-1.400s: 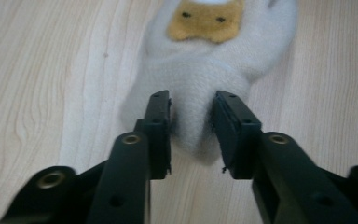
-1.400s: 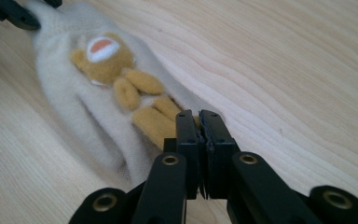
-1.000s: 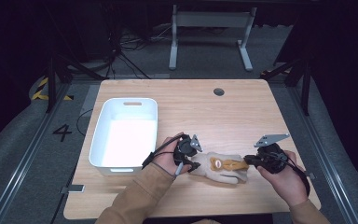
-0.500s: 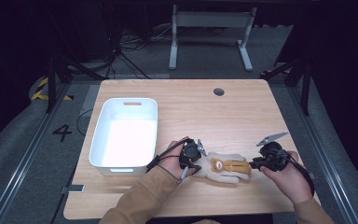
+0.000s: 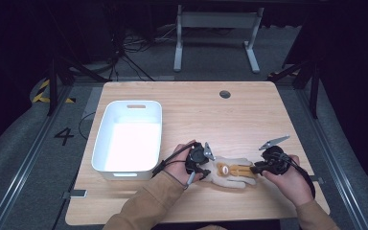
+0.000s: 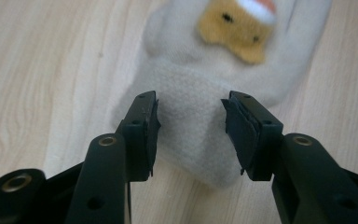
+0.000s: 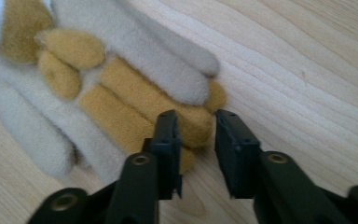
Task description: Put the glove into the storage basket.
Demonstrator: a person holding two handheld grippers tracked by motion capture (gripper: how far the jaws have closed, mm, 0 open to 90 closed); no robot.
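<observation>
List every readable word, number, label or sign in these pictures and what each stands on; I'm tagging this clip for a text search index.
"4" – dark numeral on the grey floor, left of the light wooden table, in the high view.
No other text: none can be seen on the white plastic bin, the cream and tan plush glove, the left gripper or the right gripper.

A wooden table [image 5: 249, 115] bears a white bin [image 5: 129, 136] and a plush glove [image 5: 232, 171].

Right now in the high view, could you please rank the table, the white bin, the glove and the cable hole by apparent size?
Largest to smallest:
1. Table
2. Bin
3. Glove
4. Hole
The gaps are wide, so nearness to the camera does not alter the order.
</observation>
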